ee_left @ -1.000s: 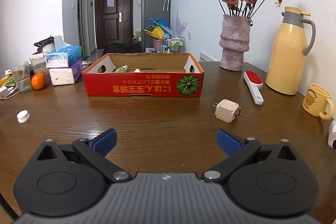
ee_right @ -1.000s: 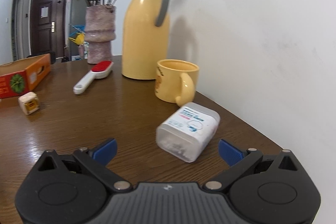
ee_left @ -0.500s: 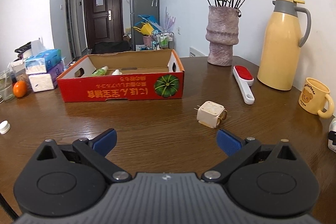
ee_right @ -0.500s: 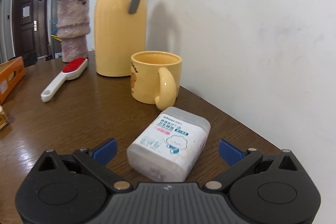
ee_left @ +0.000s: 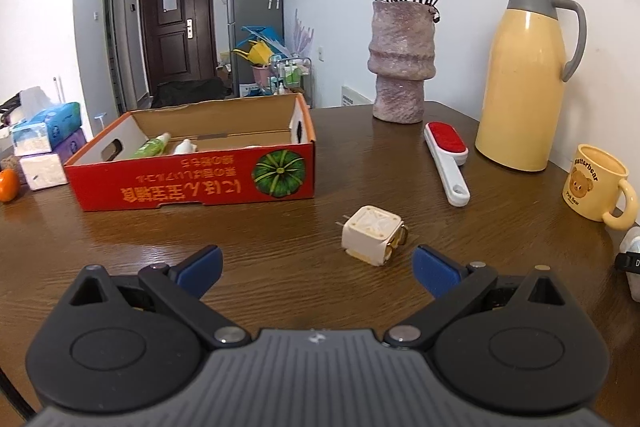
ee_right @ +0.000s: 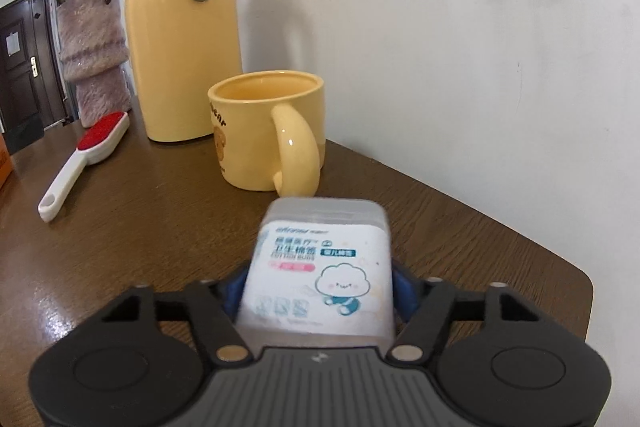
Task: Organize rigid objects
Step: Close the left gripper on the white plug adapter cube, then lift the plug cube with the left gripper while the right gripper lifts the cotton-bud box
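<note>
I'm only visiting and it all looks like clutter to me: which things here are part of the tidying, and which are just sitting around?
Part of the job:
- cotton swab box, clamped in the right gripper
- white plug, ahead of the open left gripper
- red cardboard box

Probably just lying about:
- vase
- thermos
- tissue packs

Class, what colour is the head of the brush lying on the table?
Red head, white handle: brush, best in the left wrist view.

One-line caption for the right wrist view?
Right gripper closing on a cotton swab box, yellow mug just beyond on the wooden table.
</note>
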